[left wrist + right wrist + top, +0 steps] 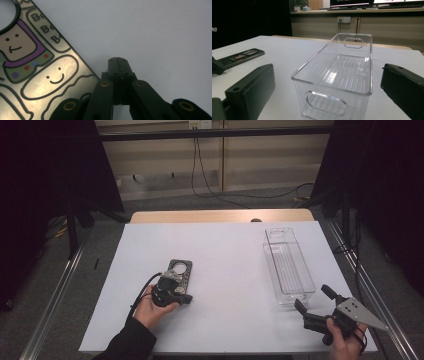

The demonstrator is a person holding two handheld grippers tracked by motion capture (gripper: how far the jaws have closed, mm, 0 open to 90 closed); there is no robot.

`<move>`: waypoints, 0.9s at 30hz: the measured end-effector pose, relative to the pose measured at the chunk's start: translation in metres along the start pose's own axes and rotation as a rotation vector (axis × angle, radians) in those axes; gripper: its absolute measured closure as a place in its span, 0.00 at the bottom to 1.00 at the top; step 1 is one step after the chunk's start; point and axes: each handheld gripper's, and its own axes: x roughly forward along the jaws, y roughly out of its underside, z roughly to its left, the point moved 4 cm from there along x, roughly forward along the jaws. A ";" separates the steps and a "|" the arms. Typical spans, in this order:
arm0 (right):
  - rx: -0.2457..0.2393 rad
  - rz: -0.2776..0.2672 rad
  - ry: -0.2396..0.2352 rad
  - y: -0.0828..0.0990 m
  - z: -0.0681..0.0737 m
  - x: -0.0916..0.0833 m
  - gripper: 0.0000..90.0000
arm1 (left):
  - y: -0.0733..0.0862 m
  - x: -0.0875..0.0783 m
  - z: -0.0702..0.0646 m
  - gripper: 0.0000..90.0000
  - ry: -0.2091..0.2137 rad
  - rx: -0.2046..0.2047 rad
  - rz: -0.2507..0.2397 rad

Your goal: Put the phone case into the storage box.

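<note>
Phone case (179, 272) lies flat on worktop (225, 260), long axis pointing away from person, well left of clear bin (287, 270). Left hand-held gripper (118, 61), jaws closed and empty, sits at case's near edge; right hand-held gripper (315, 300) gapes before bin.

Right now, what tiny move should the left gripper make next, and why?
Probably open its jaws. The left gripper is shut on nothing, its tips resting on the white table beside the cartoon phone case, so it cannot pick up the case until they part.
</note>
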 end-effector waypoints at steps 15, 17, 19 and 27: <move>0.001 0.000 -0.001 0.000 0.000 0.000 0.00 | 0.013 -0.016 0.014 1.00 -0.039 -0.043 -0.012; 0.001 0.000 0.000 0.000 0.000 0.000 0.00 | 0.015 -0.019 0.017 1.00 -0.047 -0.047 -0.011; -0.001 0.000 0.000 0.000 0.000 0.000 0.00 | 0.016 -0.021 0.020 1.00 -0.055 -0.058 -0.012; 0.002 0.002 0.000 0.000 0.000 0.000 0.00 | 0.019 -0.027 0.027 1.00 -0.073 -0.057 -0.010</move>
